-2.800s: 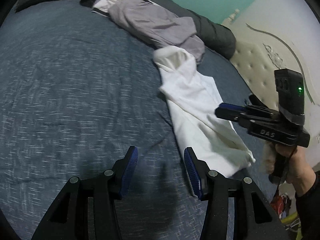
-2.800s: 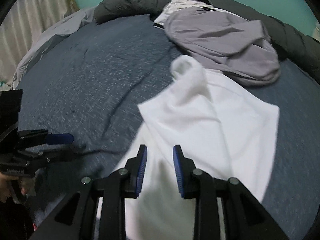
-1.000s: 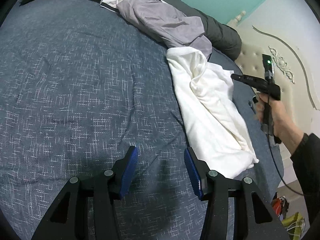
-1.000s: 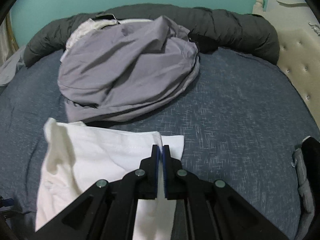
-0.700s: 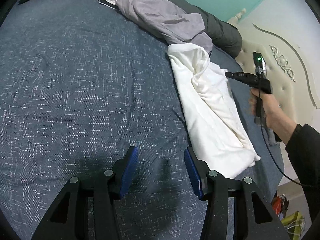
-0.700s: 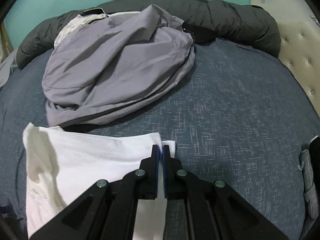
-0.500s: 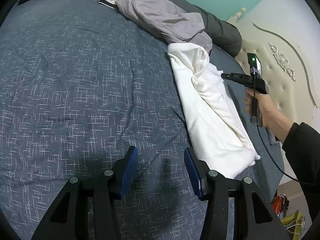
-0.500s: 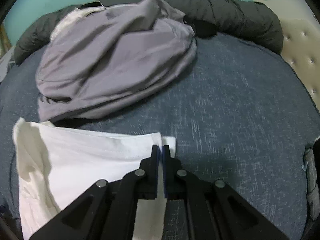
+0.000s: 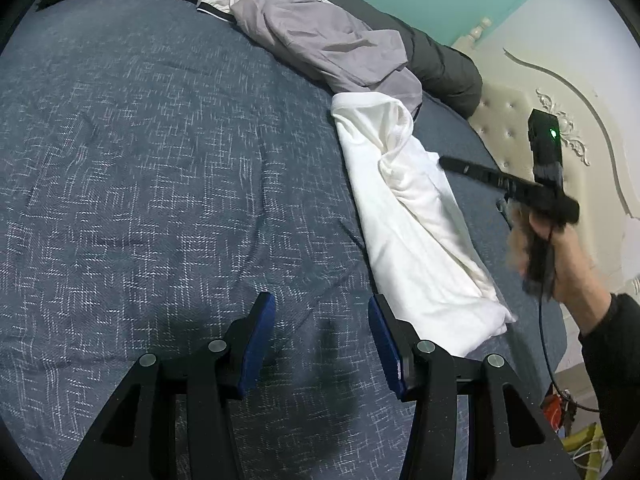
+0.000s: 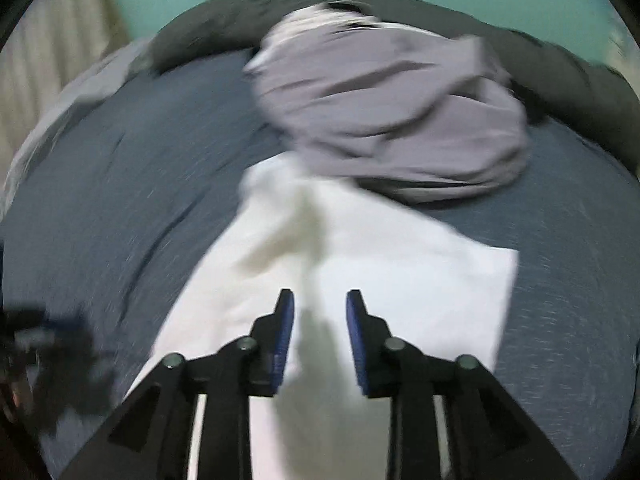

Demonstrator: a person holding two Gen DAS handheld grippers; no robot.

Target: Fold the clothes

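Here, one soft white garment [image 9: 416, 236] lay in a long rumpled band on the speckled blue woven bedspread [image 9: 160, 168], its far end at 12 o'clock touching one creased grey garment [image 9: 332, 44]. The left gripper [image 9: 320, 332] hovered spread and empty at 6 o'clock. The right gripper [image 10: 319, 320], blurred, stood parted above the white cloth, pinching nothing.

Black jaws, blue pads [image 9: 256, 340]; seemingly dark sleeve [image 9: 612, 360].

Dim fisheye light (right view motion-blurred)
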